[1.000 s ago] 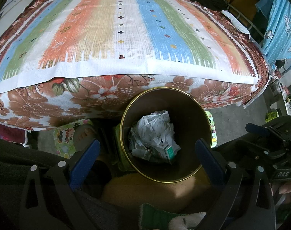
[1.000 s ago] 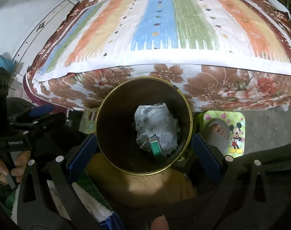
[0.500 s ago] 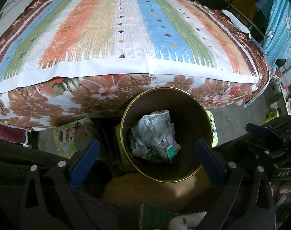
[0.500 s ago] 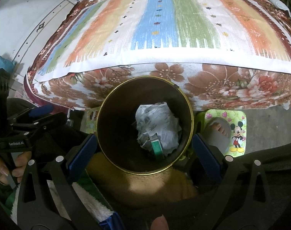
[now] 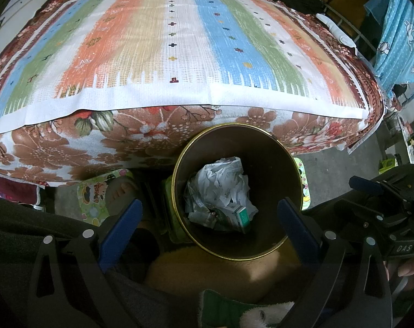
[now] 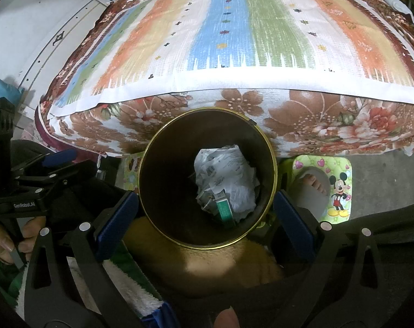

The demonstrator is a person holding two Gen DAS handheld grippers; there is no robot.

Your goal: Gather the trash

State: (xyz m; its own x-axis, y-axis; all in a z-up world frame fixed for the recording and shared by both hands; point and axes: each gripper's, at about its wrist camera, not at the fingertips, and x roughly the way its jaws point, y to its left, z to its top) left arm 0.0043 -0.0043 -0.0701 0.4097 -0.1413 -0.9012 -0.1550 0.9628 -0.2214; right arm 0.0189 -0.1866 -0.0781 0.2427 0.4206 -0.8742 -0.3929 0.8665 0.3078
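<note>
1. Left wrist view: the left gripper (image 5: 207, 222) is held above the bin (image 5: 286, 161), and its jaws are spread wide with nothing between them.
2. The bin's round mouth is seen right between the two blue fingers (image 5: 121, 225), just ahead of the tips.
3. The trash is found at the bottom of the bin: a ball of paper (image 5: 223, 186) and a small green box (image 5: 241, 216) leaning on its near side.
4. In the right wrist view, the right gripper (image 6: 205, 213) is also held wide, and nothing is gripped by it.
5. There the bin (image 6: 152, 169) is framed by the jaws as well, with the paper (image 6: 226, 177) toward the right side of the floor of the bin and the box (image 6: 224, 210) below it.
6. The long side of the box is pointed toward the near rim in that view.
7. The bin is stood on the floor against the near edge of the bed (image 5: 179, 125), and no loose trash is seen on the bed cover.
8. Neither gripper can be called nearer; both are held over the bin about the same.
9. The job is judged to be nearly done or done, since all trash in sight is lying inside the bin.
</note>
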